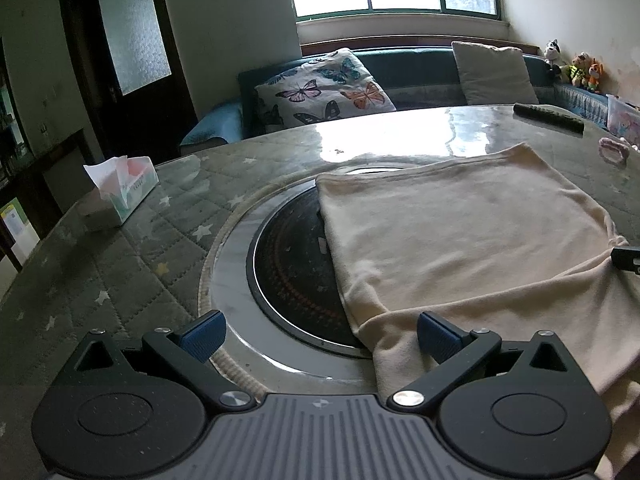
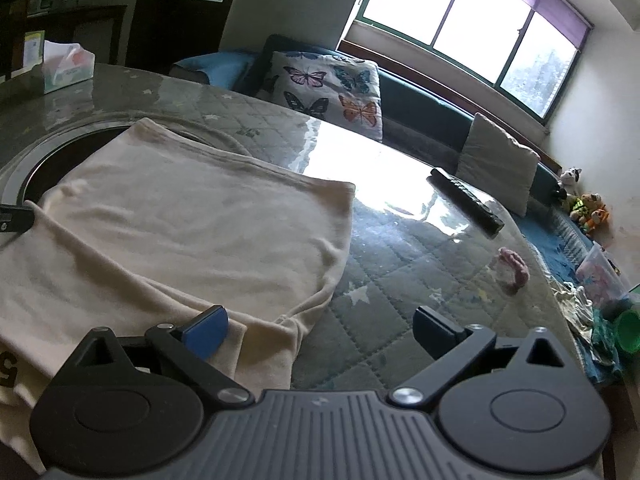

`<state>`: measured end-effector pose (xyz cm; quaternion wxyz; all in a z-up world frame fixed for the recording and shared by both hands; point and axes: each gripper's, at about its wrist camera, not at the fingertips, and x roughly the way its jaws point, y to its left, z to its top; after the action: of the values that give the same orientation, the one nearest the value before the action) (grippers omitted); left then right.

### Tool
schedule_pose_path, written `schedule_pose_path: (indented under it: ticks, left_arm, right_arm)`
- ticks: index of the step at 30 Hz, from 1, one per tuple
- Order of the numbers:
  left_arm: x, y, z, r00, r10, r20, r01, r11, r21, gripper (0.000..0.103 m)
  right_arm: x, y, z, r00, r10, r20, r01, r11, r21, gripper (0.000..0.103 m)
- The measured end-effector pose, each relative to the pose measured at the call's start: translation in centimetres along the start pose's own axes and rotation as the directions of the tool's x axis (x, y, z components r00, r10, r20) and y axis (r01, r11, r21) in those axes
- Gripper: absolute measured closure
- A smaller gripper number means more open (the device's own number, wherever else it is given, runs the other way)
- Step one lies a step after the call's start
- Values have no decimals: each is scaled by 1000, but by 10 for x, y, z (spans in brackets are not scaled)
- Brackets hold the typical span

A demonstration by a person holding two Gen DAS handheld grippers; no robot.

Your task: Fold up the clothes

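Jaws of both grippers apart and empty beside the folded cream garment (image 1: 460,236) edges, bare table (image 2: 400,300) alongside.

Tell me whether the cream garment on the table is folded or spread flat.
Partly folded. The cream garment has its upper part doubled over a lower layer, whose edge sticks out beneath near the right gripper. The open left gripper holds nothing.

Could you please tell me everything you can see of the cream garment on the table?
The cream garment is a soft knit-looking top, folded over on itself into a rough rectangle with a hemmed far edge. It lies flat on the glass-covered quilted table, partly covering the dark round inset. A dark printed mark shows at its near corner in the right wrist view. Both the left gripper and right gripper have open jaws, each with one blue pad over the cloth.
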<state>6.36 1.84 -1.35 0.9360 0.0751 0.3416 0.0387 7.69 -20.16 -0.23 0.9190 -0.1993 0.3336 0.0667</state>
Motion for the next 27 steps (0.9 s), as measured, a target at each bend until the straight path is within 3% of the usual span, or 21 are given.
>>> schedule_pose_path:
  ticks: [27]
  left_arm:
    - [-36,-7,-33,1000,-21,13,21,1000,18,0]
  right_arm:
    - [-33,9,-33,1000,16,8,-16,1000,-17,2]
